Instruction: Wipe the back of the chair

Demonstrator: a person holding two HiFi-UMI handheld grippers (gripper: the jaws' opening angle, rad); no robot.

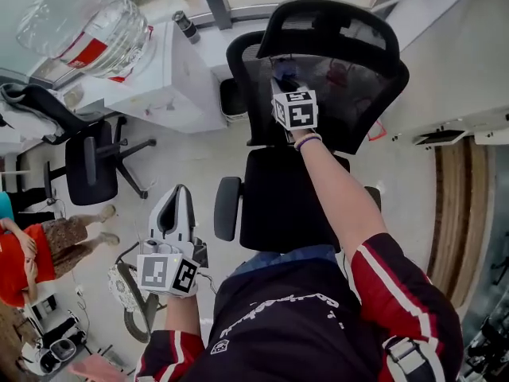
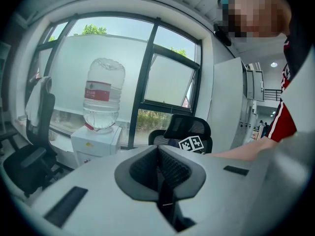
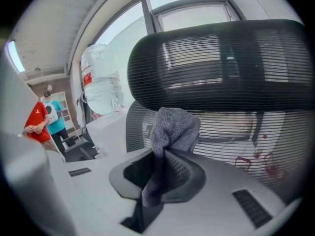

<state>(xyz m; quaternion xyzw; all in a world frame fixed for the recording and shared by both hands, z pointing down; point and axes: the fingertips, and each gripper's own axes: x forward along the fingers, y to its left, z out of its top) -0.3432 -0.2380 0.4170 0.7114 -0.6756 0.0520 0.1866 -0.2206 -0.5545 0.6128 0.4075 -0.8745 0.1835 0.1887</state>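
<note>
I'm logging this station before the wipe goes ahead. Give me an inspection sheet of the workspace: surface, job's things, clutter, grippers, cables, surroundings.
Surface: the black mesh chair back, upright, with the headrest above it.
Job's things: a grey cloth, bunched and held close to the mesh just under the headrest.
Clutter: nothing seen on the seat.
Grippers: the right gripper is shut on the cloth. The left gripper is shut and empty, held low away from the chair.
Cables: what looks like a thin lead beside the left gripper.
Surroundings: a water dispenser, a second office chair, windows, and people standing to the left.
</note>
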